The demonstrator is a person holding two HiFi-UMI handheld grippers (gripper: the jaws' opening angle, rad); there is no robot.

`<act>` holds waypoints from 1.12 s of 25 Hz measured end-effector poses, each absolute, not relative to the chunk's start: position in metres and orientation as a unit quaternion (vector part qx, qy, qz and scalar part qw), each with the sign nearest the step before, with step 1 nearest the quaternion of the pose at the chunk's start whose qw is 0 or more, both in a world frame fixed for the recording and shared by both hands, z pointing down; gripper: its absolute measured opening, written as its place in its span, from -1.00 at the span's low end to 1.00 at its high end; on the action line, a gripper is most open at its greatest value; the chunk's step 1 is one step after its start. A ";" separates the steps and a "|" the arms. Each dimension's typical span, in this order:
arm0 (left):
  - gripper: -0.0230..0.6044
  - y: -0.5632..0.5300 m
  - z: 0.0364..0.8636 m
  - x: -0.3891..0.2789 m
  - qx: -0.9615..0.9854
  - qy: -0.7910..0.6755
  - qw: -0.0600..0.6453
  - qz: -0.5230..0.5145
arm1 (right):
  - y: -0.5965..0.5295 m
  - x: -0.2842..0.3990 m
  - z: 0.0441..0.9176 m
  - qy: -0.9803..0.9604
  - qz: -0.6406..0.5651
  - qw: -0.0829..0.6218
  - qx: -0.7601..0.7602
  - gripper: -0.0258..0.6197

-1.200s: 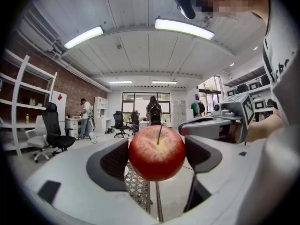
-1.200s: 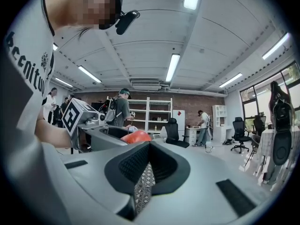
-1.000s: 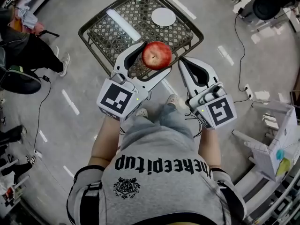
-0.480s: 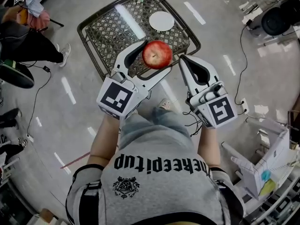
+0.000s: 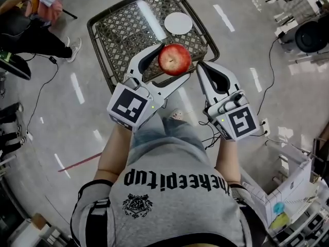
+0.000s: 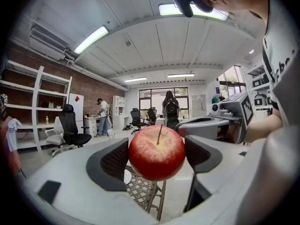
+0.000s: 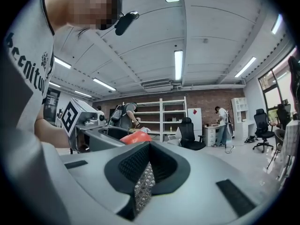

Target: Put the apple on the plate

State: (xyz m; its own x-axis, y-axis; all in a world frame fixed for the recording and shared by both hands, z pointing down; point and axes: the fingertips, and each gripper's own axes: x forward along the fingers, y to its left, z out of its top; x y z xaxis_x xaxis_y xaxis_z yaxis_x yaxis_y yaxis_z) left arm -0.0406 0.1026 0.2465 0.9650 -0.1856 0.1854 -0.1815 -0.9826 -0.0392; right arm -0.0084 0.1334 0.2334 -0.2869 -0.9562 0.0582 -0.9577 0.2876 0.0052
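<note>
A red apple (image 5: 174,59) is held in the air between the jaws of my left gripper (image 5: 170,64), which is shut on it, above the near edge of a dark lattice table (image 5: 123,35). A round white plate (image 5: 178,23) lies on the table's far right part, beyond the apple. In the left gripper view the apple (image 6: 157,153) fills the gap between the pads, stem up, with the lattice table (image 6: 143,191) below it. My right gripper (image 5: 202,67) hovers just right of the apple, shut and empty. In the right gripper view its jaws (image 7: 146,156) meet, and the apple (image 7: 136,137) shows to the left.
A seated person (image 5: 31,19) is at the upper left, near a black cable (image 5: 43,112) on the floor. White furniture (image 5: 293,189) stands at the lower right. Office chairs (image 6: 70,130) and shelves (image 7: 161,118) line the room.
The floor and table have shifted in the head view as the person stepped forward. Both grippers keep their pose, and the apple stays gripped.
</note>
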 end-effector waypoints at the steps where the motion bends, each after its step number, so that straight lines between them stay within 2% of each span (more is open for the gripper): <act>1: 0.33 0.103 0.247 -0.038 -0.991 0.092 0.011 -0.097 | 0.133 -0.006 0.234 -0.803 0.016 0.023 0.596 -0.94; 15: 0.33 0.082 0.269 -0.010 -0.990 0.086 0.007 -0.116 | 0.116 0.021 0.252 -0.797 0.031 0.024 0.602 -0.94; 28: 0.33 0.013 0.265 0.005 -0.990 0.084 0.005 -0.110 | 0.045 0.039 0.247 -0.795 0.030 0.036 0.605 -0.94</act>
